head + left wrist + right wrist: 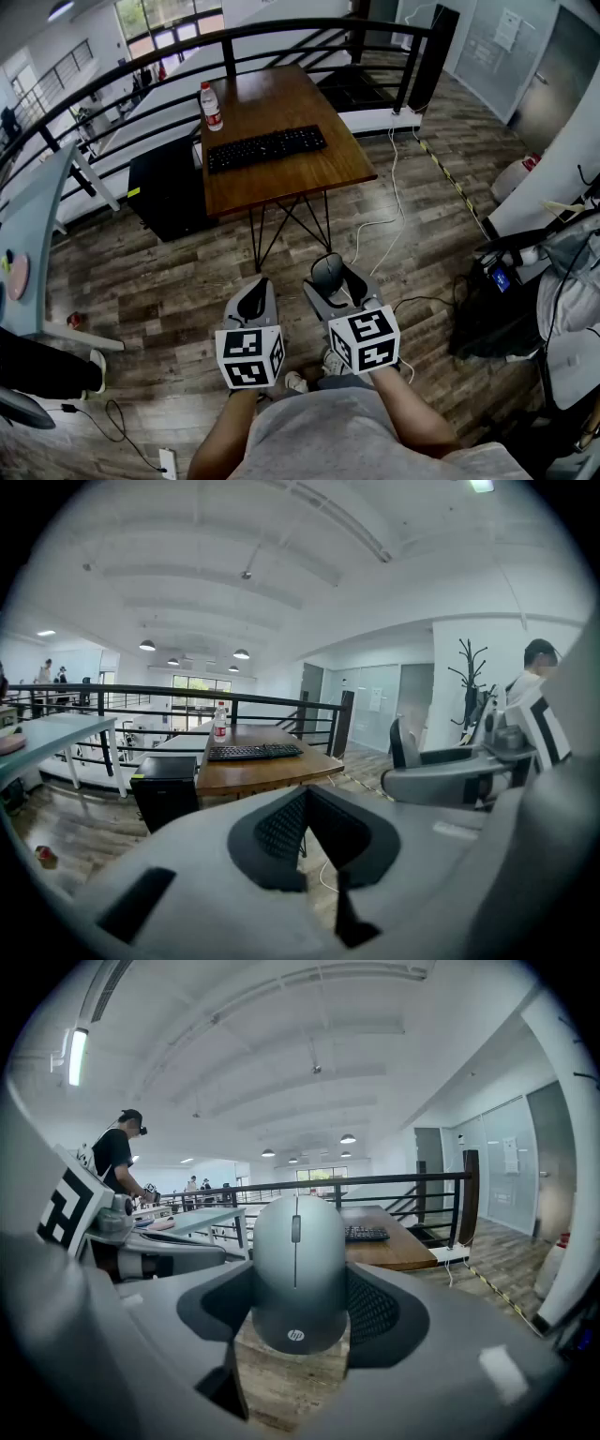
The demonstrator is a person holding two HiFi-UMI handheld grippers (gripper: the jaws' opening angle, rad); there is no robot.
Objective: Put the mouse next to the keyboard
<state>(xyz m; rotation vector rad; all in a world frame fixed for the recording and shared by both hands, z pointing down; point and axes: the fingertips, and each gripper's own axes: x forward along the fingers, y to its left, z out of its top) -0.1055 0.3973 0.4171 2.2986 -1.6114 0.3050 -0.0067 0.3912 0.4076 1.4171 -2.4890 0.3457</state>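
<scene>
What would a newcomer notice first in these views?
The grey mouse clamped in the right tongs fills the right gripper view. Ahead in the head view, a black keyboard lies across the wooden table. A water bottle stands near the keyboard's left end.

The only mark that can be read is the "hp" logo, printed pale on the near end of the grey mouse point(298, 1269). The red label on the bottle point(211, 105) and the sheets point(507, 28) on the far wall are too small to read.
</scene>
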